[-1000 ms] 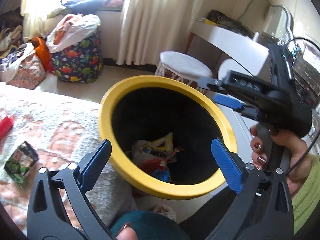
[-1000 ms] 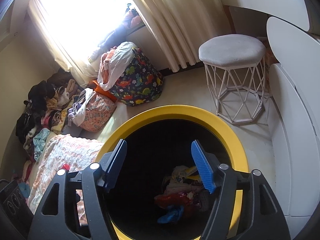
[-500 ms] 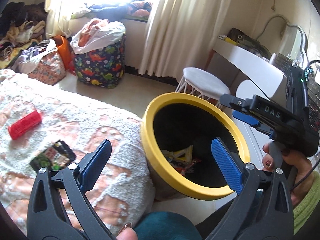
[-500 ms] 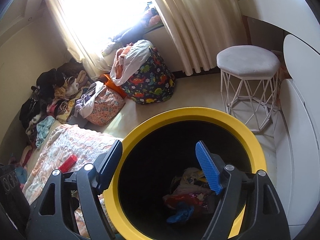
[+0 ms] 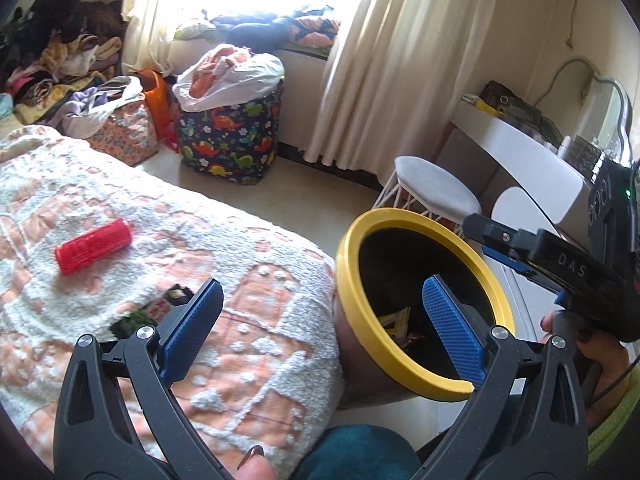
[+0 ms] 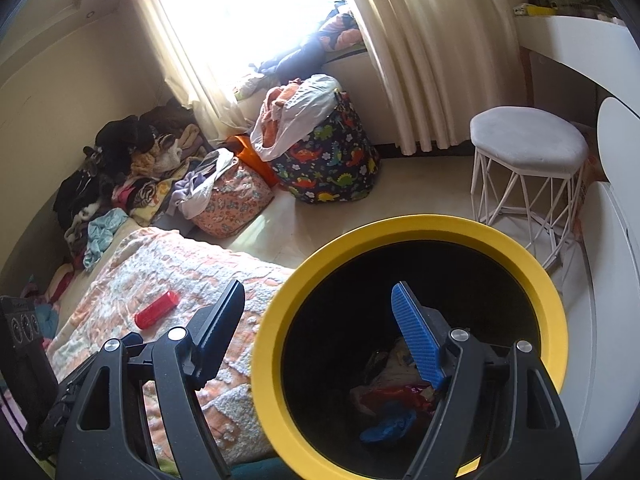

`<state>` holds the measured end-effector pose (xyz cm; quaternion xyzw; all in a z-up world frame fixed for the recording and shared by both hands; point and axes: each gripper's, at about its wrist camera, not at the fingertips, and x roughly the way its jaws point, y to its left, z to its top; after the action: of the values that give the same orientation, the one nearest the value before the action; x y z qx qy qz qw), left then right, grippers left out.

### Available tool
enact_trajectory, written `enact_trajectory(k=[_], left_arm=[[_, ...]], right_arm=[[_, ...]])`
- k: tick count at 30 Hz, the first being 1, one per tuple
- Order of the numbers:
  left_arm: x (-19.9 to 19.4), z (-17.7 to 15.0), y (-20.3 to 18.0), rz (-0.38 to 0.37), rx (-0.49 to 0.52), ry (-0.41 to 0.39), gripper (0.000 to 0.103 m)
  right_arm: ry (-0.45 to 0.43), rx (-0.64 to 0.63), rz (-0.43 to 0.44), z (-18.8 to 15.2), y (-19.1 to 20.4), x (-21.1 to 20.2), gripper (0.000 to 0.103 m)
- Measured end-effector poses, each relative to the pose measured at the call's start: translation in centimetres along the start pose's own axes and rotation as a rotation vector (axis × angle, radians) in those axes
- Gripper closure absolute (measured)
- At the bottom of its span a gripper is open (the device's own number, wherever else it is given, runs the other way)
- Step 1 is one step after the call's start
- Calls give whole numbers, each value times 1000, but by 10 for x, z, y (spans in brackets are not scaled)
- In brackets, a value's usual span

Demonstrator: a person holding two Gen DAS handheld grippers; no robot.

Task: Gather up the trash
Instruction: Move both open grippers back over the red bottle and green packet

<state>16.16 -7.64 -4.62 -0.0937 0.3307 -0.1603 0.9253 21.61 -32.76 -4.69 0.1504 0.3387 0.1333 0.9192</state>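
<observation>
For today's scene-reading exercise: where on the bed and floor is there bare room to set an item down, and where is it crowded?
Free: the peach-and-white textured blanket between the red ribbed plastic cylinder and the yellow-rimmed black bin; also the pale floor between the dinosaur-print fabric hamper and the white wire-legged stool. Crowded: the heaped clothes by the wall.

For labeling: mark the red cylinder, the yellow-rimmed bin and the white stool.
red cylinder [image 5: 94, 245], left wrist view, middle of its side.
yellow-rimmed bin [image 6: 420, 226], right wrist view, far rim.
white stool [image 6: 528, 136], right wrist view, seat top.
</observation>
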Motion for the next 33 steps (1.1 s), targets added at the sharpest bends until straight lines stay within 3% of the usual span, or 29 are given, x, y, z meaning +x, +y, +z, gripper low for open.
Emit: enact_trajectory(k=[33], left_arm=[[-41, 6, 100, 168, -172, -84, 11]], right_arm=[[69, -198, 144, -29, 99, 20, 26]])
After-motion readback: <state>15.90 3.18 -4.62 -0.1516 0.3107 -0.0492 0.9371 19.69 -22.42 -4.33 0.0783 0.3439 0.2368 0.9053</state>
